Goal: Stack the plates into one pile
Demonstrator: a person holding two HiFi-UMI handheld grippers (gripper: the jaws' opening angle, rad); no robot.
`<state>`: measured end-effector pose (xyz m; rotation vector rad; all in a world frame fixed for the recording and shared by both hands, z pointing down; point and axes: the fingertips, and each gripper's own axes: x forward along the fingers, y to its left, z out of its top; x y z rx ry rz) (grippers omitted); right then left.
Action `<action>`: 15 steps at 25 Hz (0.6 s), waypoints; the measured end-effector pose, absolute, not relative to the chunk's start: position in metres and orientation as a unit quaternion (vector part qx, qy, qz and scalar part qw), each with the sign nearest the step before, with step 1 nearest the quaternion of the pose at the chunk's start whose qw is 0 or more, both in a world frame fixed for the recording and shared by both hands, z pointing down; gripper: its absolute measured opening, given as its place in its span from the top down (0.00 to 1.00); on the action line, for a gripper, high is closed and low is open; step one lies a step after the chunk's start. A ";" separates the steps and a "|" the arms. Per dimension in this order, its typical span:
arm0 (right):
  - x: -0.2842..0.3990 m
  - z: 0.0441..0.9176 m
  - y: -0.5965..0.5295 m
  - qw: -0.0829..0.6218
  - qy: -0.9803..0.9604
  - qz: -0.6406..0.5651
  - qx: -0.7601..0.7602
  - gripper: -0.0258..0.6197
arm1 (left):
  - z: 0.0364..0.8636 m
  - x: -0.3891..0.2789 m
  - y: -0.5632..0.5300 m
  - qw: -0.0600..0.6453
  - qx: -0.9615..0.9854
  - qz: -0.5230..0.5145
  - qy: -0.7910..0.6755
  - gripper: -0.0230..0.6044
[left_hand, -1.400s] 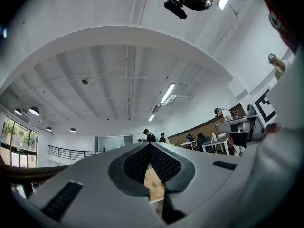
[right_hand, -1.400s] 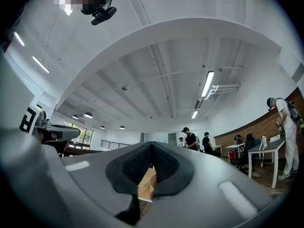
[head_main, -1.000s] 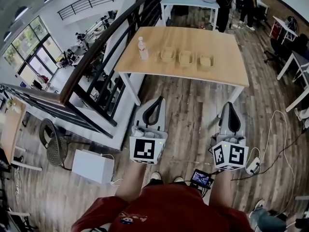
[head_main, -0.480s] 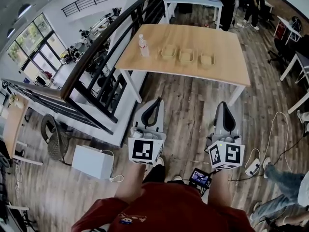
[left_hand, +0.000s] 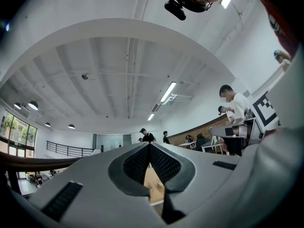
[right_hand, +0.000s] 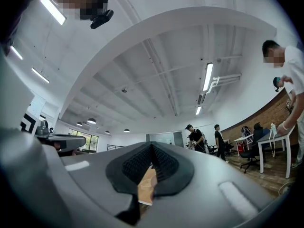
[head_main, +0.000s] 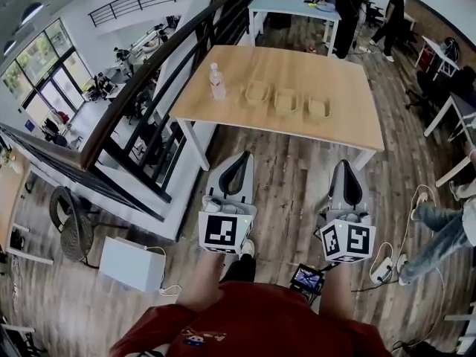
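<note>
Closest to us, the left tool [head_main: 241,157] and the right tool [head_main: 347,165] are side by side over the wooden floor [head_main: 290,171], each with its jaws pressed together and nothing in them. Ahead we've got the worktop [head_main: 297,62], well apart from both tools. On it, one row, nothing stacked yet: the left plate [head_main: 257,92], the middle plate [head_main: 285,101], the right plate [head_main: 318,108]. A bottle [head_main: 216,81] stands beside the left plate.
</note>
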<state>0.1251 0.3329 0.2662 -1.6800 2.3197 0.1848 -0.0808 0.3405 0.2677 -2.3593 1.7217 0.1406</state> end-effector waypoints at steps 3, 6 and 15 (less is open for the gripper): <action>0.109 0.260 0.301 0.134 0.801 0.071 -0.579 0.95 | 0.262 -0.096 0.306 0.105 -0.803 0.058 0.584 0.96; 0.091 0.252 0.268 0.130 0.800 0.078 -0.581 0.95 | 0.260 -0.112 0.270 0.103 -0.806 0.063 0.579 0.96; 0.044 0.245 0.189 0.110 0.794 0.086 -0.591 0.95 | 0.252 -0.155 0.185 0.084 -0.818 0.073 0.565 0.96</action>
